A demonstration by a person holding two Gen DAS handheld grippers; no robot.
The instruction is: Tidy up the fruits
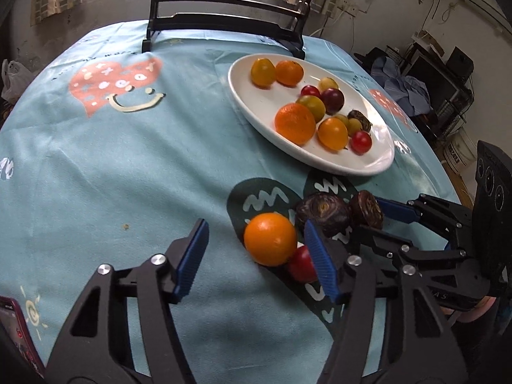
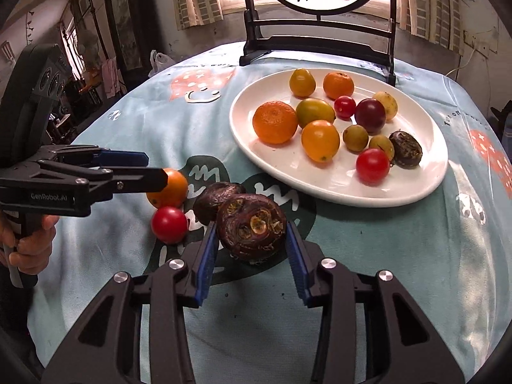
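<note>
A white oval plate [image 1: 256, 102] [image 2: 412, 188] at the back right holds several oranges, tomatoes and small fruits. In front of it on the blue cloth lie an orange fruit [image 1: 270, 238] [image 2: 174, 184], a red tomato [image 1: 300, 265] [image 2: 169, 224] and a dark water chestnut [image 1: 321, 212] [image 2: 214, 196]. My left gripper [image 1: 255, 224] [image 2: 156, 168] is open; the orange sits between its tips, with a gap on its left side. My right gripper [image 2: 251, 225] [image 1: 368, 216] is shut on a second dark water chestnut [image 2: 251, 227] [image 1: 366, 209].
A black wooden stand [image 1: 224, 22] [image 2: 320, 38] carrying a painted round panel rises at the table's far edge. A red phone [image 1: 16, 329] lies at the near left. A person's hand [image 2: 28, 243] grips the left tool. Cluttered shelves stand beyond the table at the right.
</note>
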